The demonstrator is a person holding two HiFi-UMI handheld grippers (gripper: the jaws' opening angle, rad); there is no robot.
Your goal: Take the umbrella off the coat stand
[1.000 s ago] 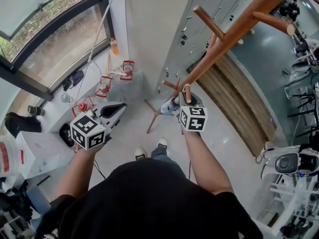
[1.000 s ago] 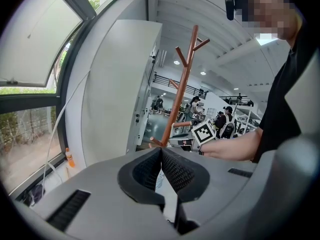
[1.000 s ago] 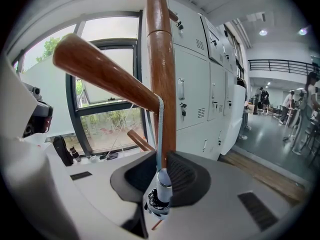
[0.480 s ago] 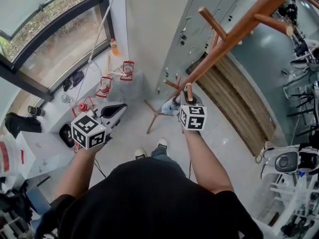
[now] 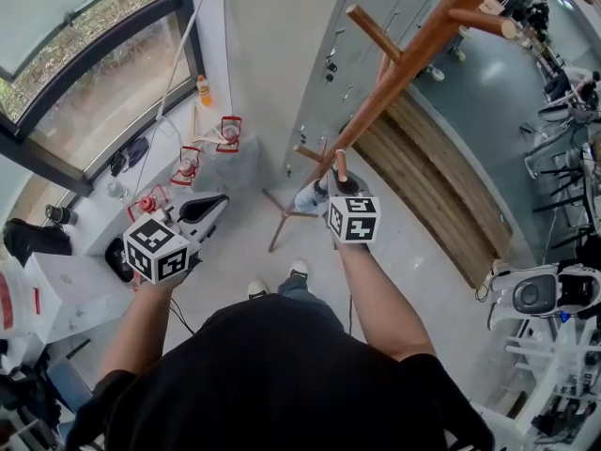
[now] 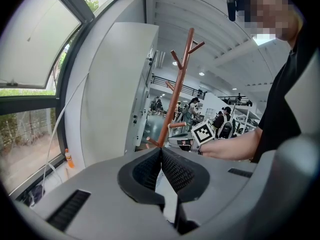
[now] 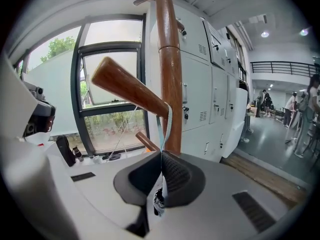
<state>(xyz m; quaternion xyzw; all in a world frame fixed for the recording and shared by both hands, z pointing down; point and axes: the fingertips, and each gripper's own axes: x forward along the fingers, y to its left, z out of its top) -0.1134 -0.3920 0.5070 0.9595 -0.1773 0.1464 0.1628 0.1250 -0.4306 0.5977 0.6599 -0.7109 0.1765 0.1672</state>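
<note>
Two tongs, only one engaged. My right tongs (image 7: 161, 156), half open a second ago, are now pressed flat on the pale blue strap (image 7: 165, 126). The strap loops over a lower peg (image 7: 127, 86) of the coat stand (image 7: 169, 54) and runs straight down from the peg into the pads.

In the head view the umbrella (image 5: 310, 197) appears as a pale folded bundle hanging just under the right tongs (image 5: 338, 182), close against the stand's pole (image 5: 413, 54). It is still on the stand, and little of it shows.

My left tongs (image 6: 161, 154) are closed with nothing between them. They are held well apart at the left (image 5: 216, 203) and point towards the stand.

The closing suggests that the grasp is done and the lift-off is what remains. The peg slopes upward away from the pole, so I judge that the loop must be drawn up and outward along it until it clears the tip. The strap is thin and may slide through the pads if I pull sharply
</note>
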